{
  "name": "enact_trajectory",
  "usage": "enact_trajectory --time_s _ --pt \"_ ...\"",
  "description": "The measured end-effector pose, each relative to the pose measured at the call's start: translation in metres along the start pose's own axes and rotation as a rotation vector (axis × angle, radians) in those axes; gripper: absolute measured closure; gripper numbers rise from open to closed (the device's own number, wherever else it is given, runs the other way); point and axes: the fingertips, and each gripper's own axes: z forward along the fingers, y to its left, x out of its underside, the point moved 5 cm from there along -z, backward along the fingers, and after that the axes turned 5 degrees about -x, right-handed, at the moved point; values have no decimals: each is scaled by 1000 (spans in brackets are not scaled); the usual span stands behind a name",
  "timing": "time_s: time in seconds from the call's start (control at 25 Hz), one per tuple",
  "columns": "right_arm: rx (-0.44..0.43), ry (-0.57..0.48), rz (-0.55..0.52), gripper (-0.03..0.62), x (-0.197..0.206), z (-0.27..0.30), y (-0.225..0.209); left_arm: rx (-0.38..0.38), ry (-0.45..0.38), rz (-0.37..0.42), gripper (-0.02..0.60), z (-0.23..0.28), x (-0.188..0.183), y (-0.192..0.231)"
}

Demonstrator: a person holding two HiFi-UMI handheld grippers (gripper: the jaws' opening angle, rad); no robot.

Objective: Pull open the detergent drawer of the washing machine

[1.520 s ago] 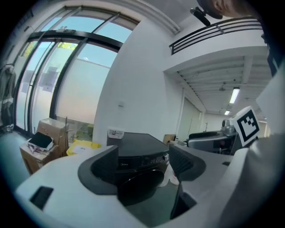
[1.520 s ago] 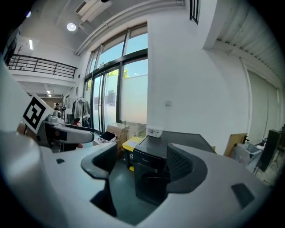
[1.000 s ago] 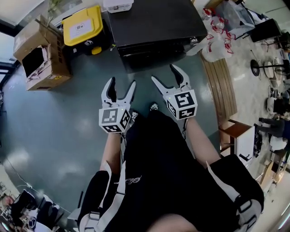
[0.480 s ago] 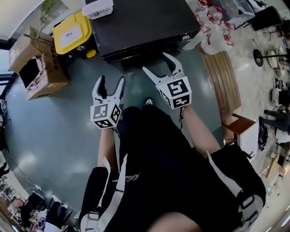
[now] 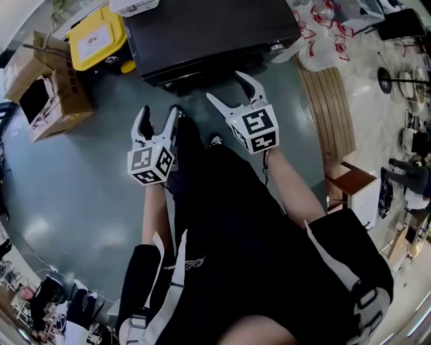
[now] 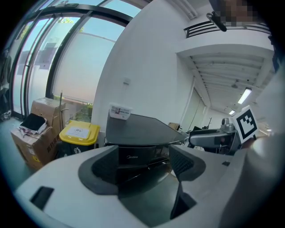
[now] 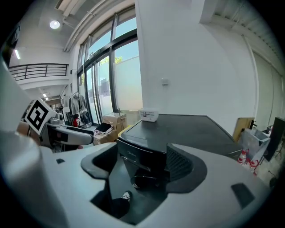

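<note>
The black washing machine [image 5: 209, 30] stands on the floor at the top of the head view, its front edge facing me. Both grippers are held out in front of it, short of its front. My left gripper [image 5: 159, 114] is open and empty, below the machine's left front corner. My right gripper [image 5: 229, 87] is open and empty, with its tips close to the front edge. In the left gripper view the machine's dark front panel [image 6: 133, 156] shows between the jaws of the left gripper [image 6: 144, 164]. The right gripper view frames the panel [image 7: 138, 156] between the jaws of the right gripper [image 7: 141, 167].
A small white box [image 5: 135, 7] lies on the machine's top. A yellow-lidded bin [image 5: 94, 40] and cardboard boxes [image 5: 40, 87] stand to the left. A slatted wooden bench [image 5: 330, 114] and plastic bags [image 5: 323, 47] are on the right. My dark-clad leg and shoe [image 5: 214, 140] are between the grippers.
I have stepped closer to the machine, and both grippers have moved forward toward its front. Both stay open and empty.
</note>
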Motion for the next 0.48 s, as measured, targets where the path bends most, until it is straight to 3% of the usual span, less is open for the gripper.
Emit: enact_trajectory --time_s 0.48 --pt "-3 79 58 238 38 57 1 8 109 15 233 48 28 31"
